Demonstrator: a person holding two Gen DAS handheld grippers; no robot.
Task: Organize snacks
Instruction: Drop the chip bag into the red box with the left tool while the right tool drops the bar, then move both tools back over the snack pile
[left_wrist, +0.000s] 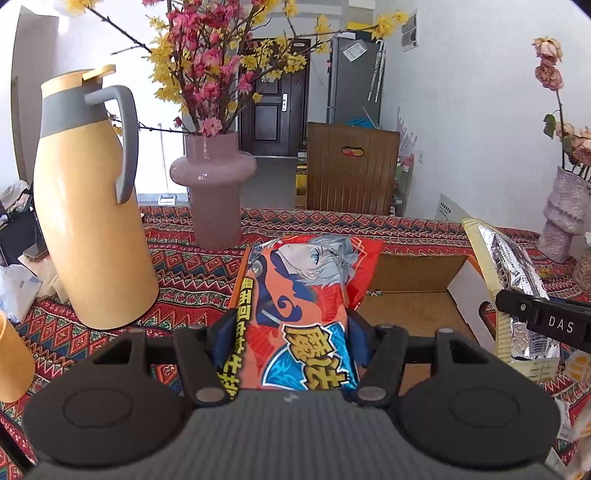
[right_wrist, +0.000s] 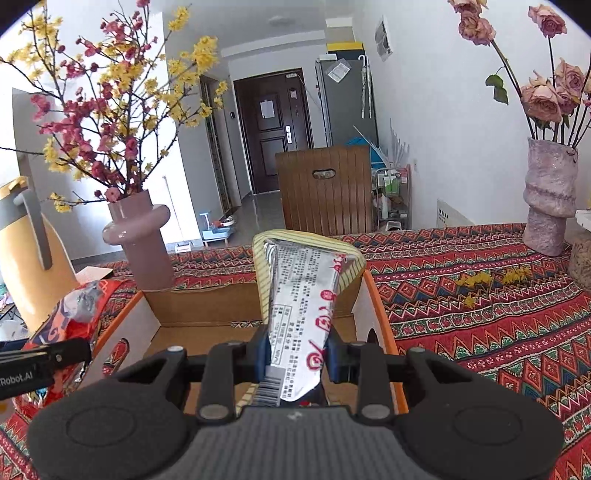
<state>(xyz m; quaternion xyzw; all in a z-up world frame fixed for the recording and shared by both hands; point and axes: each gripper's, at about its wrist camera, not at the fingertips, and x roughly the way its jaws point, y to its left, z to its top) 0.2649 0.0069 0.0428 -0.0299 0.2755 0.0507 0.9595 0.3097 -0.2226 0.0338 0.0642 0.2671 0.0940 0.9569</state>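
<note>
My left gripper (left_wrist: 291, 332) is shut on an orange-red snack packet (left_wrist: 306, 295) printed with an anime face, held over the left edge of an open cardboard box (left_wrist: 417, 273). My right gripper (right_wrist: 297, 352) is shut on a silver and yellow-striped snack packet (right_wrist: 303, 280), held above the same box (right_wrist: 207, 336). The silver packet (left_wrist: 517, 280) and the right gripper show at the right of the left wrist view. The red packet (right_wrist: 74, 314) shows at the left of the right wrist view.
A yellow thermos jug (left_wrist: 88, 206) and a mauve vase (left_wrist: 214, 184) with blossom branches stand left of the box on the patterned tablecloth (right_wrist: 480, 314). A pink vase of dried roses (right_wrist: 546, 199) stands at the far right. An orange cup (left_wrist: 11, 362) is at the left edge.
</note>
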